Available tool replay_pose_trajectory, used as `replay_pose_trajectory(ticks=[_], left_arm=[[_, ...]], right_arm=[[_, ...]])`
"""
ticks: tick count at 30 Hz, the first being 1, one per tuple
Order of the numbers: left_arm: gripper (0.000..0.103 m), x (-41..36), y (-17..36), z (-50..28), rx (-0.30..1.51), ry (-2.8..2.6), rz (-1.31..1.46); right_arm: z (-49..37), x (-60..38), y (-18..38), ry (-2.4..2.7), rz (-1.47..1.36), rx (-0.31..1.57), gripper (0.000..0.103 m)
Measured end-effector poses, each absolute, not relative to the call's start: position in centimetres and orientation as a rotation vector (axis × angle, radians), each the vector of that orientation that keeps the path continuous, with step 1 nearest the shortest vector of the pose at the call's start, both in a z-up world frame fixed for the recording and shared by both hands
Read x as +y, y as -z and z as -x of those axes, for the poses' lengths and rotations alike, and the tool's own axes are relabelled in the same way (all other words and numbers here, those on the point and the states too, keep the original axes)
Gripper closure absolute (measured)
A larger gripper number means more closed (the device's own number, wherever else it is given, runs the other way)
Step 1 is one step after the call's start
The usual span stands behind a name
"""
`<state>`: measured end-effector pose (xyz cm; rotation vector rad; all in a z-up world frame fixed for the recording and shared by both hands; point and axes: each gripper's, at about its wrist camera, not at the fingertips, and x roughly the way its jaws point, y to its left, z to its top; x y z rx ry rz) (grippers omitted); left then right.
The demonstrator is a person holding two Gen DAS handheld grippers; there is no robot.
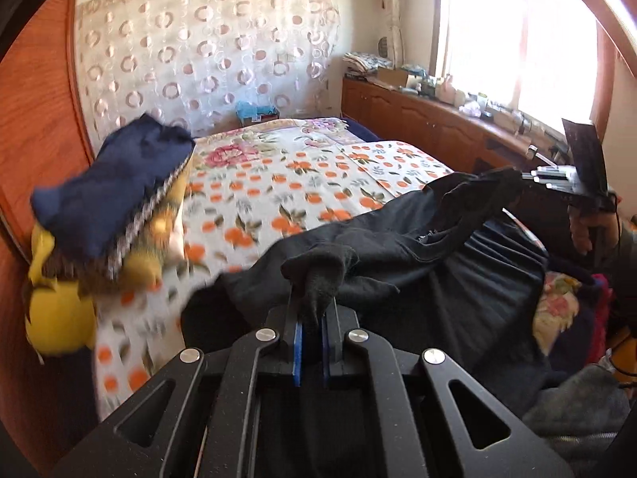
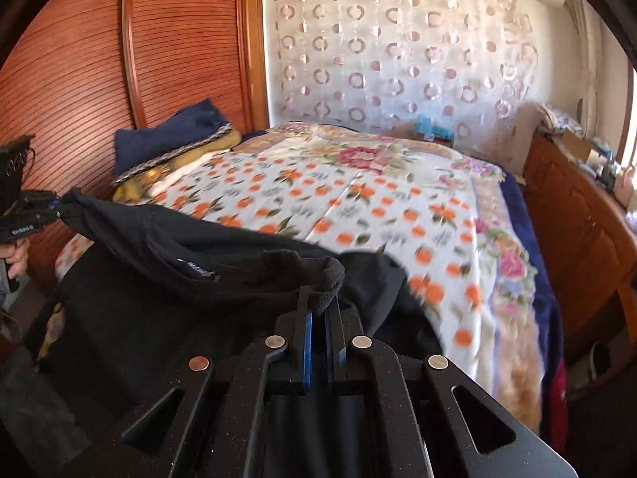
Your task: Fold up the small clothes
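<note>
A black garment (image 1: 398, 247) hangs stretched between my two grippers above the near end of the bed. In the left wrist view my left gripper (image 1: 314, 306) is shut on one bunched corner of it, which pokes up between the blue pads. Far right, my right gripper (image 1: 527, 178), held by a hand (image 1: 589, 231), pinches the other corner. In the right wrist view my right gripper (image 2: 320, 300) is shut on the black garment's (image 2: 207, 263) thick hem. My left gripper (image 2: 55, 204) holds the far corner at the left edge.
A bed cover (image 1: 278, 183) printed with oranges and flowers lies ahead. A navy cloth (image 1: 111, 191) lies on yellow pillows (image 1: 59, 318) by the wooden wardrobe (image 2: 79, 59). A cluttered wooden cabinet (image 1: 418, 119) runs under the window. More clothes (image 1: 577, 410) lie at the lower right.
</note>
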<state>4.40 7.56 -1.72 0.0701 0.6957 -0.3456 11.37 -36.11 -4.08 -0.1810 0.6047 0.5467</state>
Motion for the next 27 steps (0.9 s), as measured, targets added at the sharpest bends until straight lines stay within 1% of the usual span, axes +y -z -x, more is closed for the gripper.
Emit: replay_pose_trajectory(ticks=[4, 9, 17, 20, 24, 26, 27], left_arm=[[0.095, 9.3, 2.5, -1.9, 0.721, 0.334, 0.020], [0.095, 9.1, 3.6, 1.2, 0.738, 0.326, 0.045], [0.095, 8.9, 3.0, 4.6, 0.764, 0.304, -0.031], [0.095, 8.6, 4.0, 4.7, 0.785, 0.307, -0.059], [0.095, 7.7, 5.8, 4.3, 0.805, 0.303, -0.094], [0.093, 7.8, 6.2, 4.1, 0.817, 0.294, -0.091], [0.087, 7.9, 6.3, 4.0, 0.817, 0.287, -0.091]], right_arm=[[-8.0, -37.3, 3.9, -0.574, 0.183, 0.610, 0.099], [-6.5, -38.3, 3.1, -0.569, 0.188, 0.646, 0.099], [-2.6, -38.4, 2.3, -0.576, 0.191, 0.707, 0.099], [-2.2, -38.2, 3.4, -0.598, 0.202, 0.743, 0.099], [-3.8, -38.1, 6.1, -0.569, 0.178, 0.829, 0.099], [-4.1, -38.0, 6.4, -0.561, 0.186, 0.842, 0.099], [-4.4, -38.0, 6.5, -0.560, 0.188, 0.843, 0.099]])
